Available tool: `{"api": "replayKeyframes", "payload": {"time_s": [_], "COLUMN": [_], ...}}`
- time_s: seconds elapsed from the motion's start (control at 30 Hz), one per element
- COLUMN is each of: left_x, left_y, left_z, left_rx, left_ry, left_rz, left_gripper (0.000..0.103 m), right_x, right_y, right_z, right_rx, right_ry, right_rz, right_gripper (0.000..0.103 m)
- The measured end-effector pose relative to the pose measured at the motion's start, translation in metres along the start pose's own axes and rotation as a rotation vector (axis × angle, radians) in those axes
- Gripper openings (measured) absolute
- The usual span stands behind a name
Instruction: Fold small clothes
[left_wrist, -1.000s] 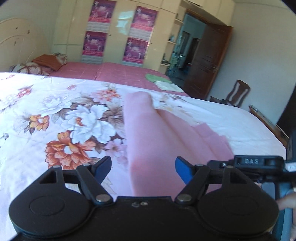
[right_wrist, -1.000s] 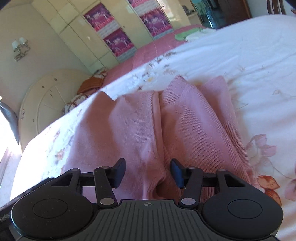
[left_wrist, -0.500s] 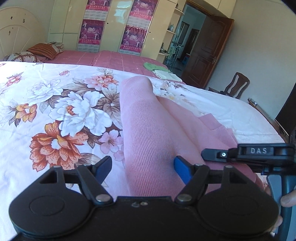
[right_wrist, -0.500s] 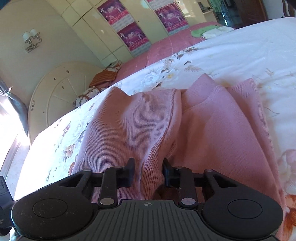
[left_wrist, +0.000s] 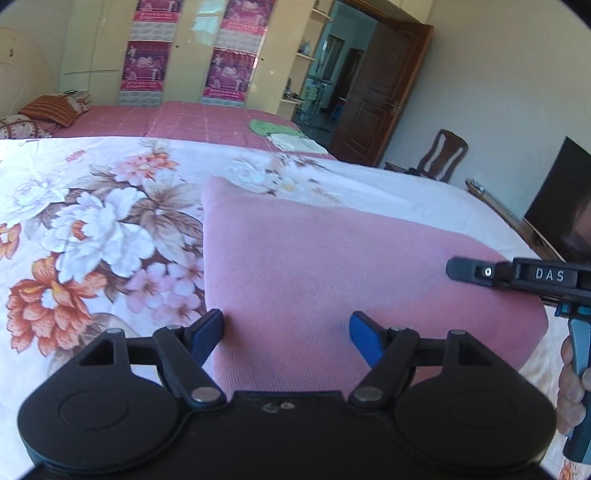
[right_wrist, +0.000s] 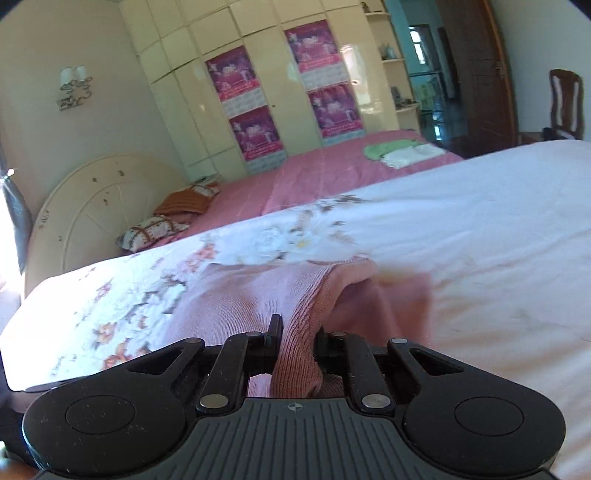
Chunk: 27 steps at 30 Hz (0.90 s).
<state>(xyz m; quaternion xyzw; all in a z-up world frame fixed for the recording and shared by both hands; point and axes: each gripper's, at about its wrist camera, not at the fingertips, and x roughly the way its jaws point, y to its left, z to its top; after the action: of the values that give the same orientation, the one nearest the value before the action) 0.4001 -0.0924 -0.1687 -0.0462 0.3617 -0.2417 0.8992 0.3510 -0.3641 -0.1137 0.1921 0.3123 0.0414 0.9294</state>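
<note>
A pink knitted garment (left_wrist: 332, 266) lies on the floral bedspread (left_wrist: 92, 229). My left gripper (left_wrist: 286, 330) is open, its blue fingertips (left_wrist: 364, 336) spread over the garment's near edge without pinching it. My right gripper (right_wrist: 297, 334) is shut on a ribbed fold of the same garment (right_wrist: 258, 291) and holds it lifted off the bed. The right gripper also shows at the right edge of the left wrist view (left_wrist: 517, 275), over the garment's right side.
A second bed with a pink cover (right_wrist: 332, 170) stands behind, with green and white cloths (right_wrist: 402, 151) and pillows (right_wrist: 184, 199) on it. Wardrobes with posters (left_wrist: 147, 62), a wooden door (left_wrist: 380, 96), a chair (left_wrist: 443, 151) and a dark screen (left_wrist: 561, 192) line the room.
My right gripper closed on the garment's fold and raised it. The garment now spreads wider under the left gripper, which stayed open.
</note>
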Motion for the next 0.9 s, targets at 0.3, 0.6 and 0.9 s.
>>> {"api": "replayKeyframes", "payload": {"time_s": [0.3, 0.6, 0.9], "left_x": [0.002, 0.001, -0.001], "left_y": [-0.005, -0.004, -0.009], "left_z": [-0.016, -0.02, -0.02], "left_rx": [0.076, 0.064, 0.105], "left_ry": [0.052, 0.059, 0.041], "left_rz": [0.047, 0.038, -0.011], "left_gripper": [0.075, 0.077, 0.078], "right_x": [-0.009, -0.034, -0.046], "right_y": [-0.037, -0.035, -0.008], "right_z": [-0.033, -0.054, -0.051], "right_rx": [0.167, 0.163, 0.005], "right_ry": [0.109, 0.171, 0.112], "right_rz": [-0.004, -0.018, -0.223], "right_gripper": [0.019, 0.033, 0.007]}}
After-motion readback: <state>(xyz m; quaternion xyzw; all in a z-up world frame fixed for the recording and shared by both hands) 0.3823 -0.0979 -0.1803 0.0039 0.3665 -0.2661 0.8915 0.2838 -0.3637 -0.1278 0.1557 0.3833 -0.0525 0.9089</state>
